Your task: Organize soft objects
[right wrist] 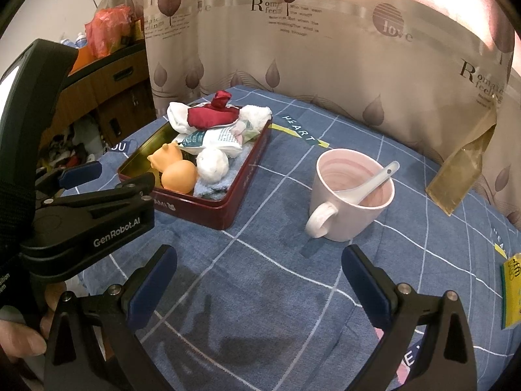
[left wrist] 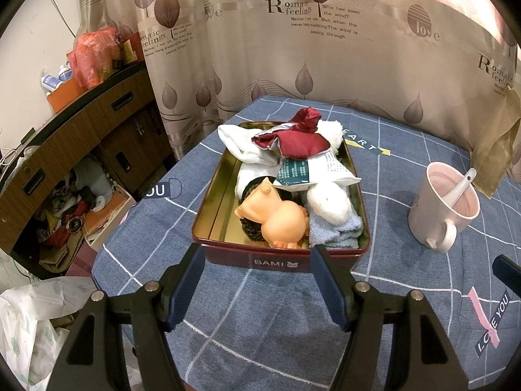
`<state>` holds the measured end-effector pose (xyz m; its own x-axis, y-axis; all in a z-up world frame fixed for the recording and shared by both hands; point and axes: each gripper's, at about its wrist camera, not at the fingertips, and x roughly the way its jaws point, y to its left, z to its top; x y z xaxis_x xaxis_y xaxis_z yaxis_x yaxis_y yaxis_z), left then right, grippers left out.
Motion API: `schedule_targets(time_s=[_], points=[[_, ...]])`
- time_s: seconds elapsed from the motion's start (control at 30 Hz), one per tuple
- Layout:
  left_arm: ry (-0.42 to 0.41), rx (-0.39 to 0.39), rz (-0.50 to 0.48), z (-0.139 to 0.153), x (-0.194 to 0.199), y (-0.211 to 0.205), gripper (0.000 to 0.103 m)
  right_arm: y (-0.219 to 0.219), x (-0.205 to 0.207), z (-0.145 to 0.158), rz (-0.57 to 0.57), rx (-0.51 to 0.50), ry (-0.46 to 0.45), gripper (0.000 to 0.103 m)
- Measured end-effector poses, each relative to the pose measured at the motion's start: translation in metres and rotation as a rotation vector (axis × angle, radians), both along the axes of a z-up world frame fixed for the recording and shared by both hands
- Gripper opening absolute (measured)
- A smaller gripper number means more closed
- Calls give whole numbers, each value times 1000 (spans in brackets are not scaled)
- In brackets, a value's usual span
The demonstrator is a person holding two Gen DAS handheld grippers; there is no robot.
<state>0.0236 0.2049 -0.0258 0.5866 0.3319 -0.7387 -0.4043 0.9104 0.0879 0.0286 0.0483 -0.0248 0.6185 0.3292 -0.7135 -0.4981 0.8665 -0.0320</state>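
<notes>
A dark red tin [left wrist: 280, 262] [right wrist: 241, 192] marked BAMI stands on the blue checked cloth and holds soft things: an orange rubber toy [left wrist: 276, 218] [right wrist: 177, 171], a white fluffy ball [left wrist: 329, 203] [right wrist: 213, 164], a light blue towel [left wrist: 335, 231], white socks [left wrist: 241, 146], a dark red pouch [left wrist: 298, 143] [right wrist: 211, 115] and a paper packet [left wrist: 312, 171]. My left gripper [left wrist: 257, 259] is open and empty just in front of the tin's near wall; it also shows in the right wrist view [right wrist: 110, 176]. My right gripper [right wrist: 257, 264] is open and empty above bare cloth in front of the mug.
A pink mug [left wrist: 446, 208] [right wrist: 351, 195] with a white spoon [right wrist: 371, 182] stands right of the tin. A curtain [left wrist: 325, 49] hangs behind the table. A wooden cabinet [left wrist: 81, 137] with clutter is at the left. A yellow packet [right wrist: 511, 290] lies at the right edge.
</notes>
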Motion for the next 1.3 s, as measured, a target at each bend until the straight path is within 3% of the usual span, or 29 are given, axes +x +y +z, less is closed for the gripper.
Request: schedule_targets(time_s=[1.3], points=[[6, 1, -3, -1, -1, 0, 69, 1, -2, -3, 20, -12, 11, 100]])
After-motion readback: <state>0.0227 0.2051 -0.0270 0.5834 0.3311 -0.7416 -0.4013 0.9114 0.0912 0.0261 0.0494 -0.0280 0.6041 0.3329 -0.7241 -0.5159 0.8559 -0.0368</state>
